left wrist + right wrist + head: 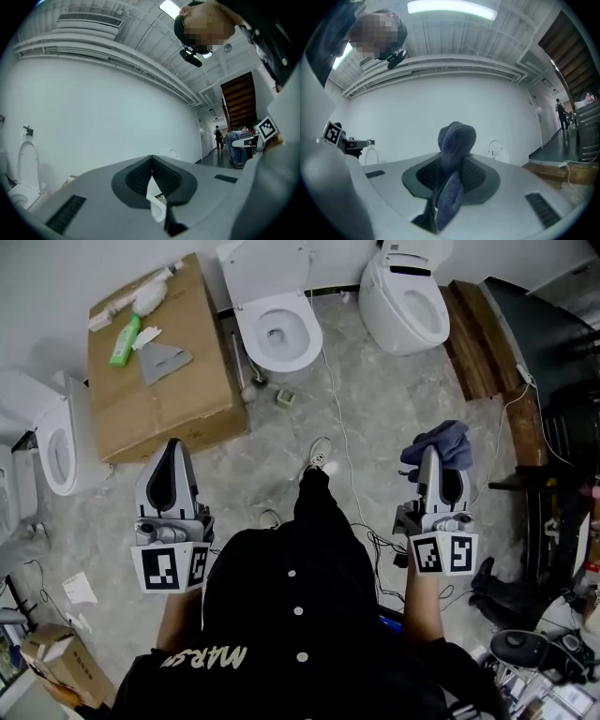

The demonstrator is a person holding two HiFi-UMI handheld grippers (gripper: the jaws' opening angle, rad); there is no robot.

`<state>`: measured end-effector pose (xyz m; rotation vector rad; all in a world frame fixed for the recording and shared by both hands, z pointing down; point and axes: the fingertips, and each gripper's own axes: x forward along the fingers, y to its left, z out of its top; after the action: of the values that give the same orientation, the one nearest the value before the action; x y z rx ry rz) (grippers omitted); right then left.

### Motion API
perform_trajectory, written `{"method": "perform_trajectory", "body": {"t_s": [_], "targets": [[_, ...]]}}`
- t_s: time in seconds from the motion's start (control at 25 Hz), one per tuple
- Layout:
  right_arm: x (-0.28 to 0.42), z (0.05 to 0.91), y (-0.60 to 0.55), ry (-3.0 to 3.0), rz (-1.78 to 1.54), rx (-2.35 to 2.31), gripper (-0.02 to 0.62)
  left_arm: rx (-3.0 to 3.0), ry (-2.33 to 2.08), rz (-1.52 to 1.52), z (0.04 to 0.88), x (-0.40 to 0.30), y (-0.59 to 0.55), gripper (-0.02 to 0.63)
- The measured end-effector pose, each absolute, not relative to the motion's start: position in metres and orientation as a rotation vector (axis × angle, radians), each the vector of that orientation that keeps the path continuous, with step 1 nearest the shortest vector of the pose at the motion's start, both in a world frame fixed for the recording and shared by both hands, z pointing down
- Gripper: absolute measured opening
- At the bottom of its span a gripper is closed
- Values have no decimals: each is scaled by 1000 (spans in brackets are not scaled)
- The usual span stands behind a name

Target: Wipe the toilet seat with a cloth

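A white toilet [277,330] with its lid raised and its seat [253,343] down stands at the far wall, well ahead of both grippers. My right gripper [441,457] is shut on a blue-grey cloth [439,443], which bunches above the jaws; in the right gripper view the cloth [454,140] sticks up between the dark pads [476,174]. My left gripper [173,454] is held at the same height to the left, its jaws closed and empty, the pads [138,178] meeting in the left gripper view. Both grippers point upward toward the wall.
A large cardboard box [164,381] left of the toilet carries a green bottle [124,341], a grey rag [165,362] and a brush. A second toilet [405,296] stands at the right, another [56,448] at the far left. A white cable [342,442] runs across the floor.
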<state>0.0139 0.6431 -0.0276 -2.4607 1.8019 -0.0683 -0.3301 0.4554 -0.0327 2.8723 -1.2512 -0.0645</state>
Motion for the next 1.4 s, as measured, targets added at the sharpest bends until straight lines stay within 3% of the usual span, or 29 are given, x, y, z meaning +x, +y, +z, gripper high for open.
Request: {"method": "perform_trajectory", "body": {"t_s": [0.76,1.4], "targets": [[207,-39,447,2017,-84,-2290,97,2791,-1510,-115,-65,-157,301,11],[213,-7,318,2195,-173,-2225,97,2711,-1509,-11,-22,-136,221,12]]}}
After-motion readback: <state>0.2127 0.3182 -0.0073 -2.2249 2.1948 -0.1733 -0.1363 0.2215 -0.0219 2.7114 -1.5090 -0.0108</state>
